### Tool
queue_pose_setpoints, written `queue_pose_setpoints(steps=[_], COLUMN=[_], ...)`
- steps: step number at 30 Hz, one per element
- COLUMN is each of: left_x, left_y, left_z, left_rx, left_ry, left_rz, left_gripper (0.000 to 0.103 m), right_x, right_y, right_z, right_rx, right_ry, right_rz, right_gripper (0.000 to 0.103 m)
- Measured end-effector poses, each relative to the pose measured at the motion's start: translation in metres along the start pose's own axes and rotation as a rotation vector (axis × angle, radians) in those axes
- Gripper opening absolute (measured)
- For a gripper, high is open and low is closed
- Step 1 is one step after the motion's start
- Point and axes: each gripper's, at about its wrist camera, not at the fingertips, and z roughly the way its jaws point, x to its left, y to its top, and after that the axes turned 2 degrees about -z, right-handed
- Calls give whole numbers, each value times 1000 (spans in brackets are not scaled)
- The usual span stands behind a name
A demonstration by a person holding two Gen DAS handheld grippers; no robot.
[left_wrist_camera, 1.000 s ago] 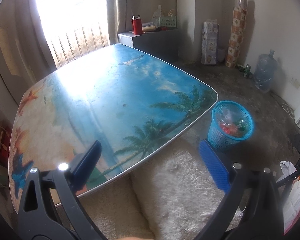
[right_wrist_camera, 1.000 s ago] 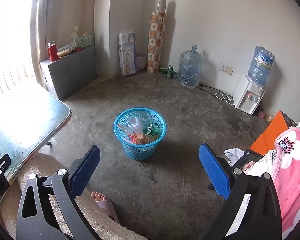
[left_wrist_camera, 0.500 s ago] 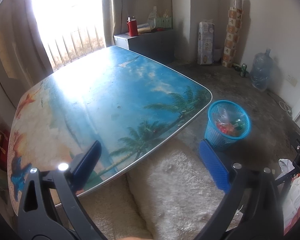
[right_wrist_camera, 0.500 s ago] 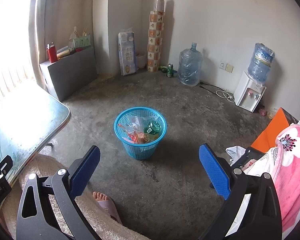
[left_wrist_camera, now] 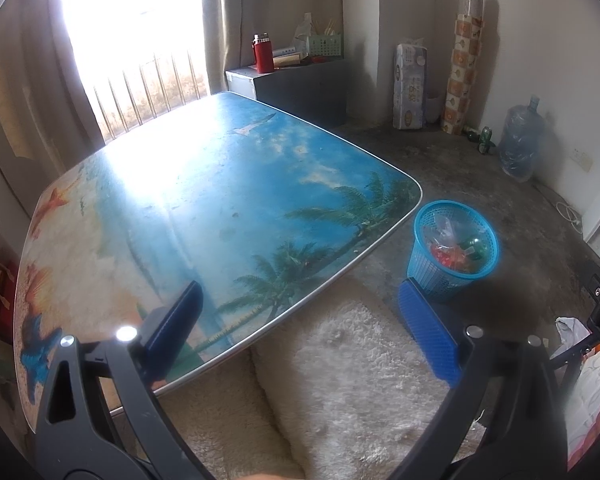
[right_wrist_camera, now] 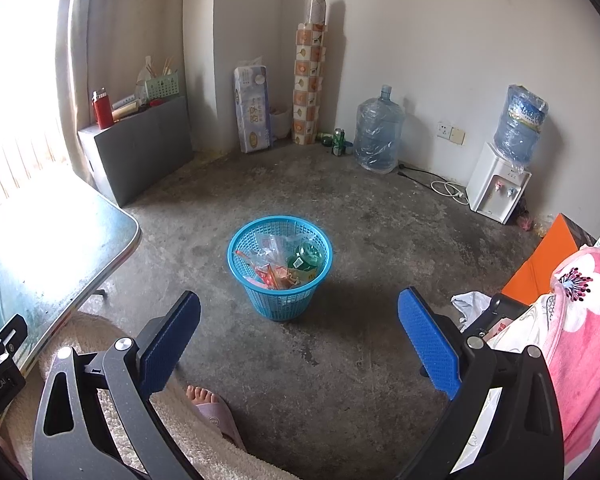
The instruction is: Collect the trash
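Both the left gripper (left_wrist_camera: 300, 320) and right gripper (right_wrist_camera: 300, 328) hold ridged blue pads wide apart, empty, above a fluffy cream blanket (left_wrist_camera: 340, 380). Beyond it, the blue mesh basket (right_wrist_camera: 280, 272) of crinkled trash (right_wrist_camera: 278, 266) stands on rough concrete floor (right_wrist_camera: 380, 240), just beside the glossy beach-print table (left_wrist_camera: 220, 200).

Bare concrete floor (right_wrist_camera: 340, 360) lies open around the blue basket (right_wrist_camera: 280, 268), giving free approach from the near, right and far sides. To the left, the table (left_wrist_camera: 220, 200) edge overhangs near the basket. Near right, pink floral fabric (right_wrist_camera: 580, 320) narrows the way. Along the far wall stand a grey cabinet (right_wrist_camera: 140, 152), water jug (right_wrist_camera: 376, 136) and dispenser (right_wrist_camera: 500, 180), well apart from the basket.
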Motion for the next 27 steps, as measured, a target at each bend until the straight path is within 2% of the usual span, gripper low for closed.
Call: queue_pose_setpoints(steps=[27], left_x=[0], left_y=[0], left_z=[0], left_rx=[0], left_ry=[1], left_rz=[1], left_gripper=[94], right_x=[0], right_y=[-1], right_z=[-3], right_rx=[-3], right_ry=[-3], right_rz=[5], right_gripper=[96])
